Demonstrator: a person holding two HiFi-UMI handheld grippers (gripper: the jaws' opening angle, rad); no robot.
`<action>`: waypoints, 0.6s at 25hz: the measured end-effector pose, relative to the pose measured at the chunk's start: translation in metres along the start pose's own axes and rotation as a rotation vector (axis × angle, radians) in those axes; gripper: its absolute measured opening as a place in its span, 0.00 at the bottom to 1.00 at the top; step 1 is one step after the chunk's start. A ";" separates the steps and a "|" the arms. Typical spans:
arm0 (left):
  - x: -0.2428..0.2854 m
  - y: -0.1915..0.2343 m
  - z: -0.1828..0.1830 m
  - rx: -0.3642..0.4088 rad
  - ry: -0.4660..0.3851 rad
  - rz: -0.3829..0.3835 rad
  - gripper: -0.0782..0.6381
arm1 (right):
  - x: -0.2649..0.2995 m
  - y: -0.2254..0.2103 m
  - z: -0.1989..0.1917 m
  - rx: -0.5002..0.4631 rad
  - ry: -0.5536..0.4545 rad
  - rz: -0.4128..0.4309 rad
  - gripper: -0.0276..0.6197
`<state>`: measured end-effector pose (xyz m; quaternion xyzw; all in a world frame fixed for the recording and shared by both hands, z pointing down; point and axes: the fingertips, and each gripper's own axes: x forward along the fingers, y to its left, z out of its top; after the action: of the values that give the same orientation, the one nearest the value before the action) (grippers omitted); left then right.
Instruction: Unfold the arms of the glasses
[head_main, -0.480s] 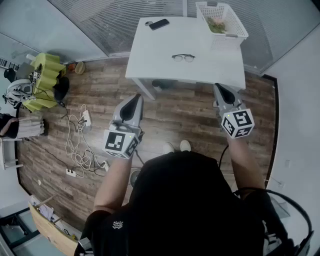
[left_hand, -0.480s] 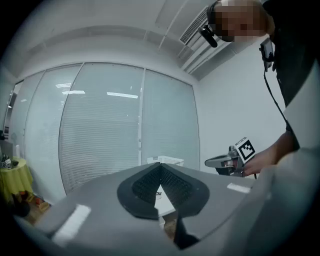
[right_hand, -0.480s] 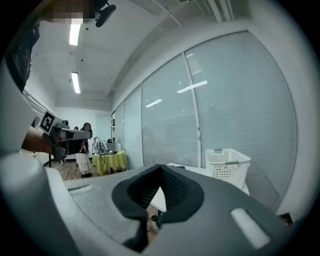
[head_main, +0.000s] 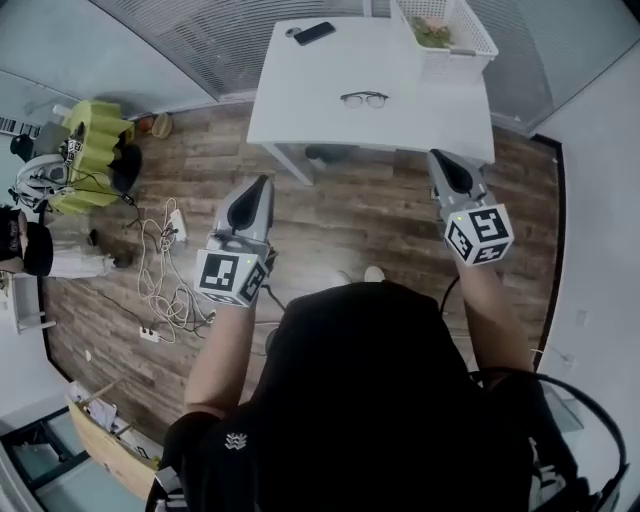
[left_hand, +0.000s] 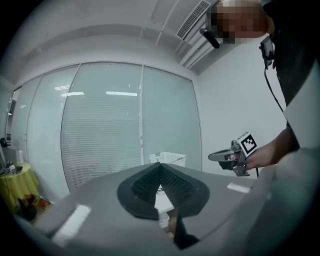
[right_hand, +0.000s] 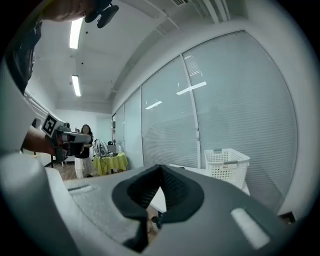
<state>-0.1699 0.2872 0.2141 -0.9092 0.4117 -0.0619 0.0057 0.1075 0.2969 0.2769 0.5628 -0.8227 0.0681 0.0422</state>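
Black-framed glasses (head_main: 364, 98) lying on white desk (head_main: 300, 110), left gripper (head_main: 258, 186) and right gripper (head_main: 440, 162) held apart from it above wood floor (head_main: 340, 215), fingers of all 2 closed, gripping nothing

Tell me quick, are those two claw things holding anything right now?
Left gripper: jaws closed, holding nothing.
Right gripper: jaws closed, holding nothing.

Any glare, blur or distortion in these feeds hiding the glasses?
Head view: evenly lit, fisheye-bowed, glasses small but sharp on the table. Left gripper view: dark vignette, light strips reflected in the glass wall. Right gripper view: same vignette, bright ceiling lights.
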 end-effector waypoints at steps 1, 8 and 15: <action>0.003 -0.001 -0.002 0.000 0.005 0.002 0.11 | -0.002 -0.005 -0.003 0.008 0.004 0.001 0.04; 0.019 -0.015 -0.020 -0.011 0.011 -0.001 0.11 | -0.016 -0.028 -0.023 0.034 0.020 -0.027 0.04; 0.034 -0.007 -0.042 -0.043 0.031 0.009 0.11 | -0.003 -0.044 -0.036 0.056 0.045 -0.039 0.04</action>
<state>-0.1479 0.2682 0.2599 -0.9061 0.4172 -0.0672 -0.0201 0.1489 0.2898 0.3150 0.5780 -0.8082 0.1031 0.0462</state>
